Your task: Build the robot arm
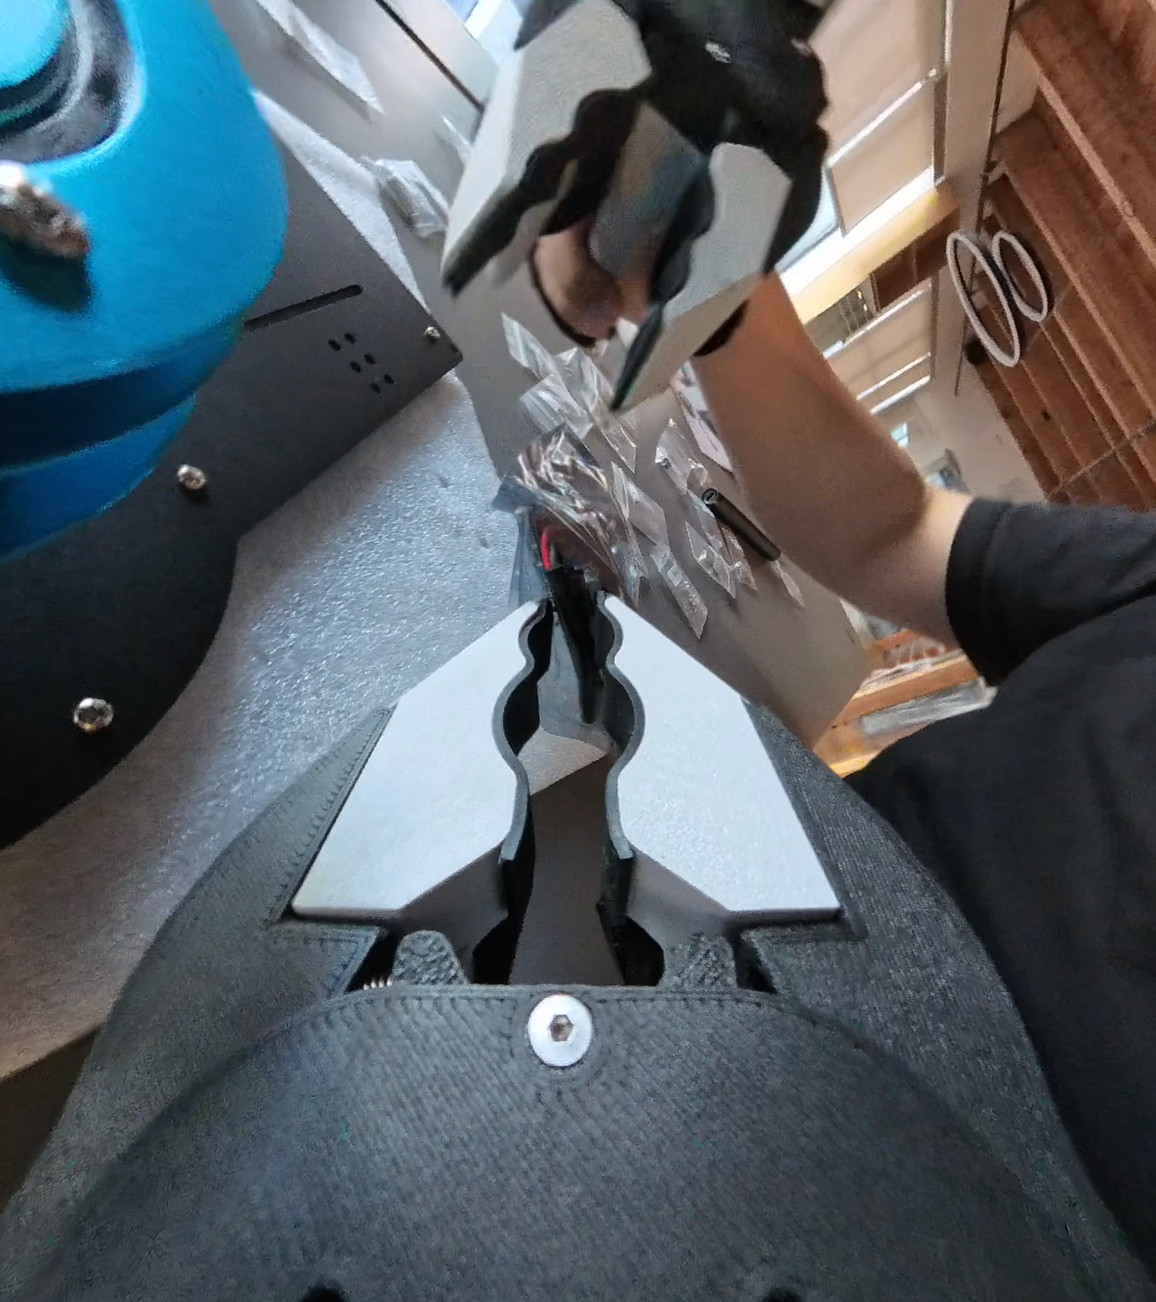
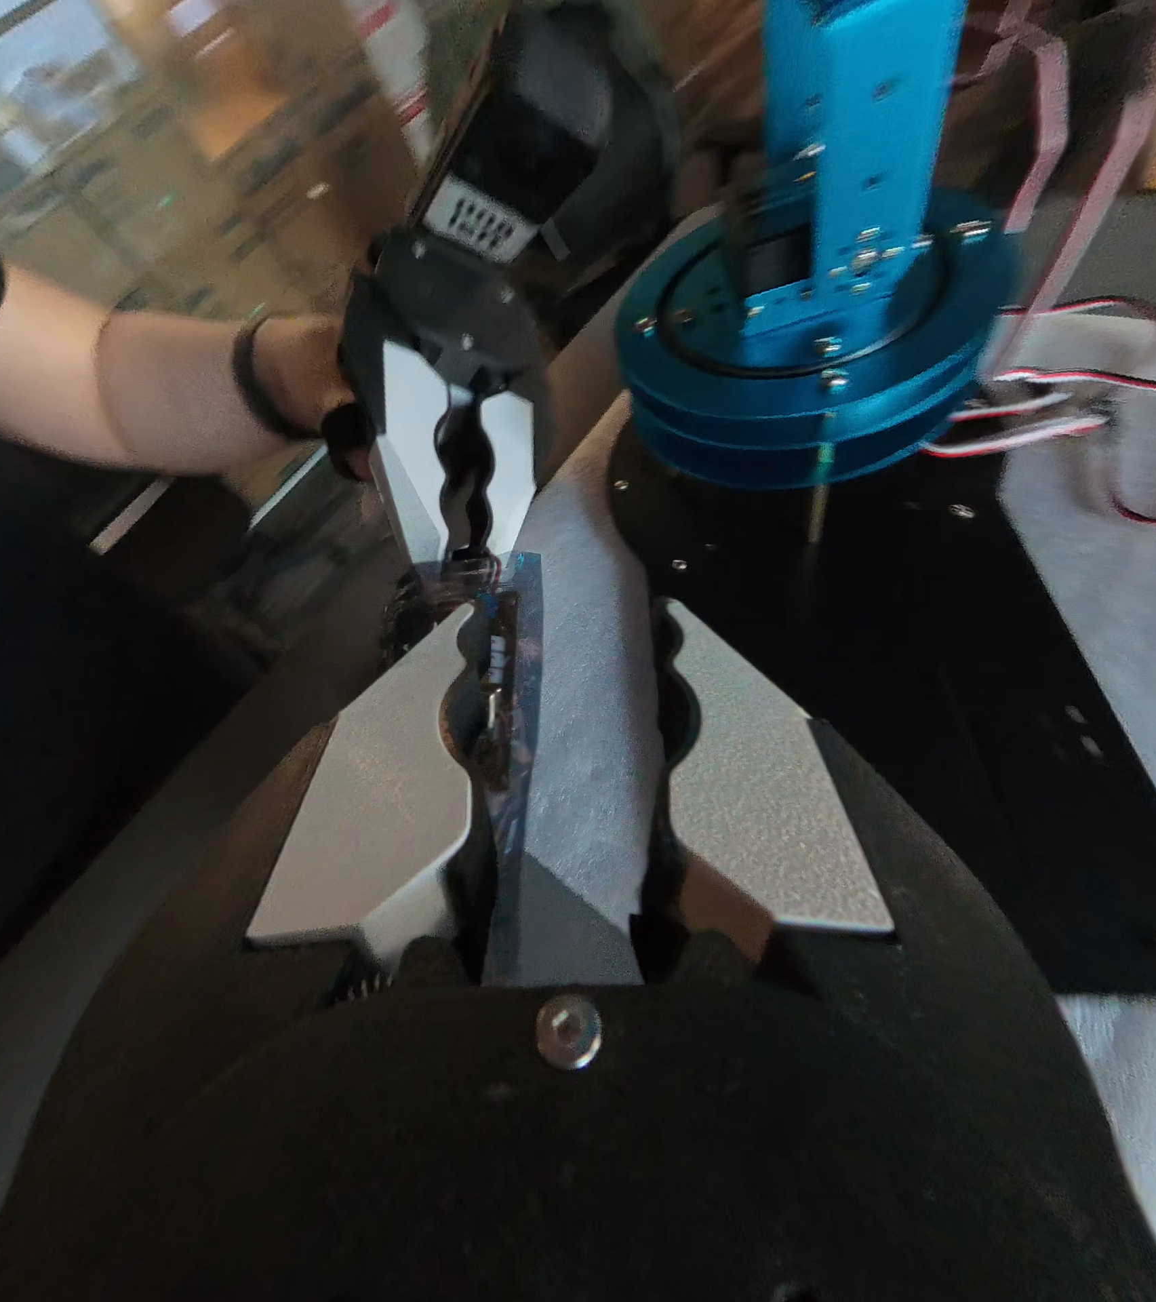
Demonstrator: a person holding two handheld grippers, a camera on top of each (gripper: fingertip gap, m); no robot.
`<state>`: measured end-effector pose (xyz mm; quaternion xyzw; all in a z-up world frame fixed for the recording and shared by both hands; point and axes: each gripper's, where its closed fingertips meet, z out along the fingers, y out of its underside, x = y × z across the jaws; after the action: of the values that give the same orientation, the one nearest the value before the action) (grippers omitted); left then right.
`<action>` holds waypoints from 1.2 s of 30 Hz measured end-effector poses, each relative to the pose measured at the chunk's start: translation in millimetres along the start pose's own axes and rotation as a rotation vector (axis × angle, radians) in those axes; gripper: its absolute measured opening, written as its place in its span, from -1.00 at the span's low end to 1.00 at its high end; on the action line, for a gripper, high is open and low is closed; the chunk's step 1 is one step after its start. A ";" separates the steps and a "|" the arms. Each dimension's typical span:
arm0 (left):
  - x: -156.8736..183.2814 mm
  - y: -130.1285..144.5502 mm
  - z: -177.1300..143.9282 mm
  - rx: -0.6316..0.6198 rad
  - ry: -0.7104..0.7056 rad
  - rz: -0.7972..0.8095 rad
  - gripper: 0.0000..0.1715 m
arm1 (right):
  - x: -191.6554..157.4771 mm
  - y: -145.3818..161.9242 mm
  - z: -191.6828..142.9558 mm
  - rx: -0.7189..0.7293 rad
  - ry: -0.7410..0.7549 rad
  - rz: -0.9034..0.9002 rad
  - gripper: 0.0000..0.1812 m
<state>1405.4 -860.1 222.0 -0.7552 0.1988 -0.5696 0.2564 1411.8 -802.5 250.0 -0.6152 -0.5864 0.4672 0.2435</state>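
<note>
Two claws are mine here. My left gripper (image 1: 571, 613) is clenched on the corner of a shiny clear plastic bag (image 1: 564, 493); inside it I see a dark part and a red wire. From my right wrist view the left gripper (image 2: 466, 546) pinches the far end of that bag (image 2: 515, 704), which lies long and narrow on the white foam sheet (image 2: 589, 704), a dark circuit strip showing through the film. My right gripper (image 2: 564, 613) is released, its fingers spread wide, with the bag against my left finger (image 2: 377, 775) and the foam showing between both; seen from the left wrist view, the right gripper (image 1: 631, 394) hangs above the table, tips well apart.

One blue round turntable base (image 2: 807, 394) stands on one black plate (image 2: 878, 669), just beside the foam, with one blue upright bracket (image 2: 849, 141) rising from it. Red, white and black wires (image 2: 1054, 408) trail from its side. Many small clear bags (image 1: 687, 535), too jumbled to count, lie scattered on the grey table (image 1: 772, 634), with one black rod (image 1: 740, 525) among them.
</note>
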 end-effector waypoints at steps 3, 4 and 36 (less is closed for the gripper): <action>-4.8 0.1 -2.0 0.036 -0.001 -0.101 -0.89 | -27.2 4.5 -16.8 0.070 0.163 -0.063 -0.16; -4.4 -0.1 -3.1 0.048 0.007 -0.118 -0.89 | -36.4 16.1 -16.6 0.041 0.231 -0.110 -0.05; 21.2 9.0 -5.4 0.162 0.228 -0.408 -0.90 | -69.2 60.8 -37.9 -0.155 1.091 -0.759 -1.00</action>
<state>1405.8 -880.7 233.7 -0.6877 0.0234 -0.7050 0.1717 1483.1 -870.5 235.4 -0.5302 -0.5868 -0.0726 0.6077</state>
